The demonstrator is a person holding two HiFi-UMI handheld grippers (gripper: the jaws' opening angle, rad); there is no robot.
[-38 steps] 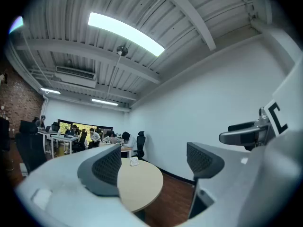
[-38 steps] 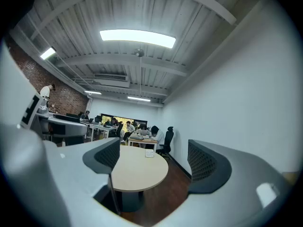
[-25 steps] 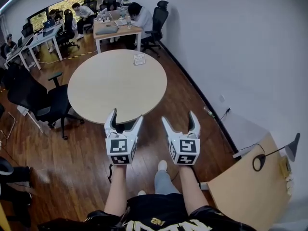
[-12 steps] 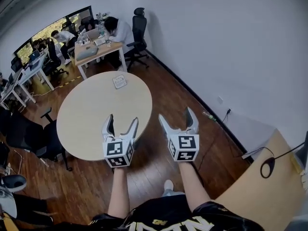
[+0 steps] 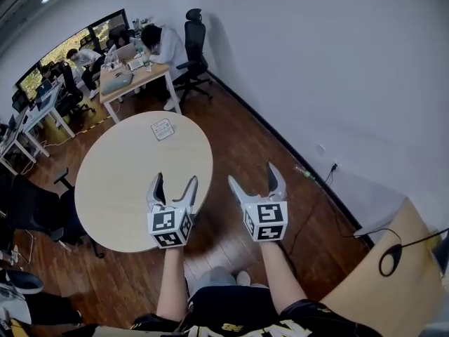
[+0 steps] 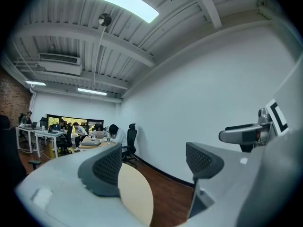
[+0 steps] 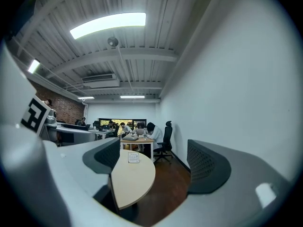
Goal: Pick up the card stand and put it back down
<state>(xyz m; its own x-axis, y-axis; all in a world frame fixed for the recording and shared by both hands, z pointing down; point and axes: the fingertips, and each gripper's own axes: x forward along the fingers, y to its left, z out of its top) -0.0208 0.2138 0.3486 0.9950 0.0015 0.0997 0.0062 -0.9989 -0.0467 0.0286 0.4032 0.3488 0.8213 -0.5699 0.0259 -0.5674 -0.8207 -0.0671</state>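
Currently the small white square card stand (image 5: 162, 129) sits at the far edge of the round pale wooden desk (image 5: 112, 195), well apart from both claws, ahead and slightly left. The left claw (image 5: 175, 181), spread and empty, is nearer. The right claw (image 5: 252, 175), also spread and empty, hangs over the brown wooden floor (image 5: 231, 139) beside the desk.

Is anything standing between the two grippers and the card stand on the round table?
Nothing visible: only bare table and floor lie between the left gripper, the right gripper and the card stand.
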